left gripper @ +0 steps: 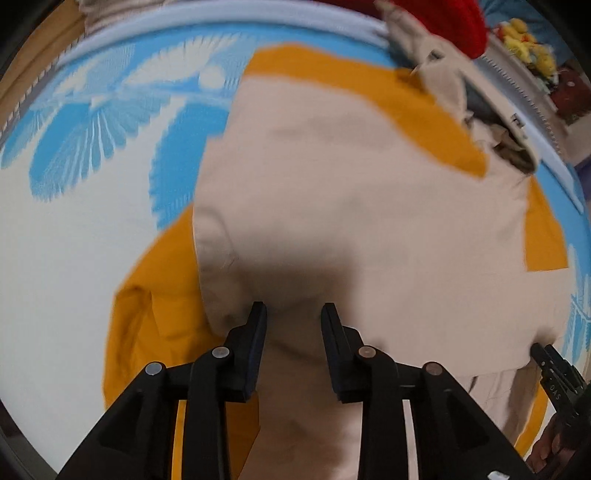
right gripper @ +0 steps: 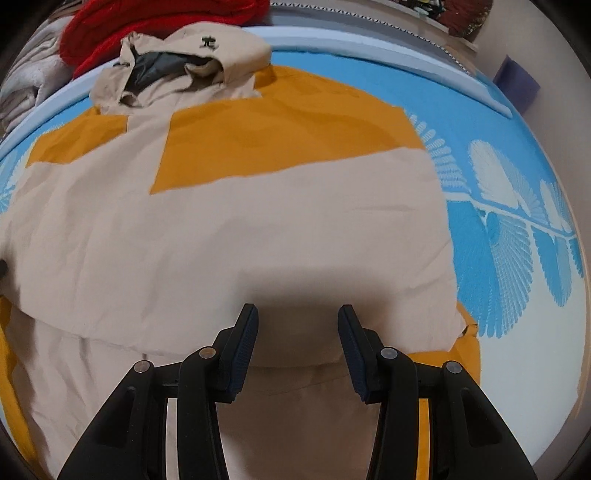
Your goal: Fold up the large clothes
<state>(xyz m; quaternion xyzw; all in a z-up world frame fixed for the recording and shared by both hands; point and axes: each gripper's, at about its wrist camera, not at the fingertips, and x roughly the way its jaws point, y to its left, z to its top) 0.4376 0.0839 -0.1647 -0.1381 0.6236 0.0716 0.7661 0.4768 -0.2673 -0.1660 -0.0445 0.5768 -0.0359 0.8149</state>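
A large beige and mustard-yellow hooded jacket (left gripper: 351, 192) lies spread on the bed, its lower part folded up over the body. In the right wrist view the jacket (right gripper: 229, 229) fills the middle, with its hood (right gripper: 192, 62) at the far end. My left gripper (left gripper: 293, 314) points down at the beige fold near the jacket's left side. Its jaws stand apart and grip nothing, with cloth beneath them. My right gripper (right gripper: 298, 314) hovers over the fold's edge near the right side, also open with nothing pinched.
The bed carries a blue and white leaf-print sheet (right gripper: 517, 229). A red knitted garment (right gripper: 147, 26) and pale cloth (right gripper: 26, 85) are piled beyond the hood. Yellow soft toys (left gripper: 524, 40) sit past the bed's far edge.
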